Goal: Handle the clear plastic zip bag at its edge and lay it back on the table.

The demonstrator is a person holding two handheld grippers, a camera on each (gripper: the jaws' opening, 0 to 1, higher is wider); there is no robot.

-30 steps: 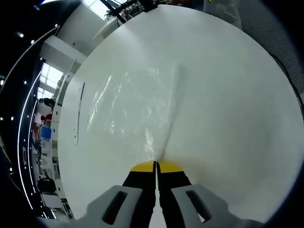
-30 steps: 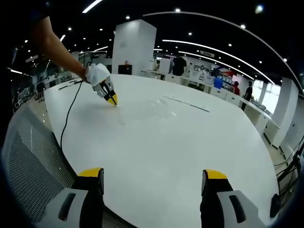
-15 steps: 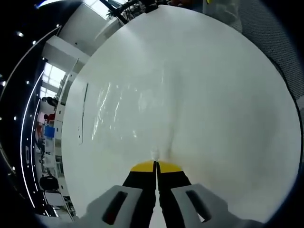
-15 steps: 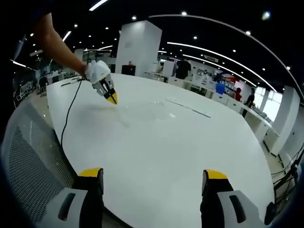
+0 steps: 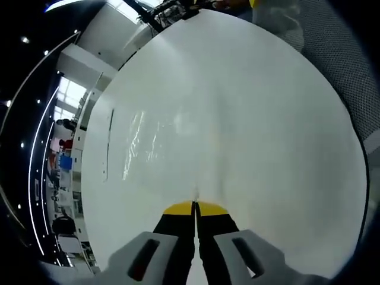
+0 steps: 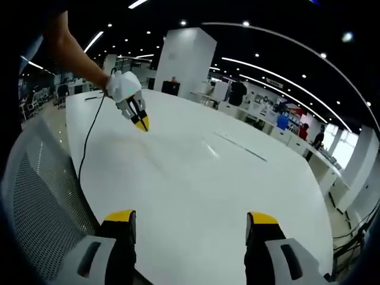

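The clear zip bag shows merely as faint glints on the white surface, its outline too pale to trace. Whether the left tongs pinch its edge cannot be told.

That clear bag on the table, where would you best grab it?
By its near edge, where the shut left gripper already pinches it. The bag lies flat and thin on the table, so only an edge gives the jaws something to close on.
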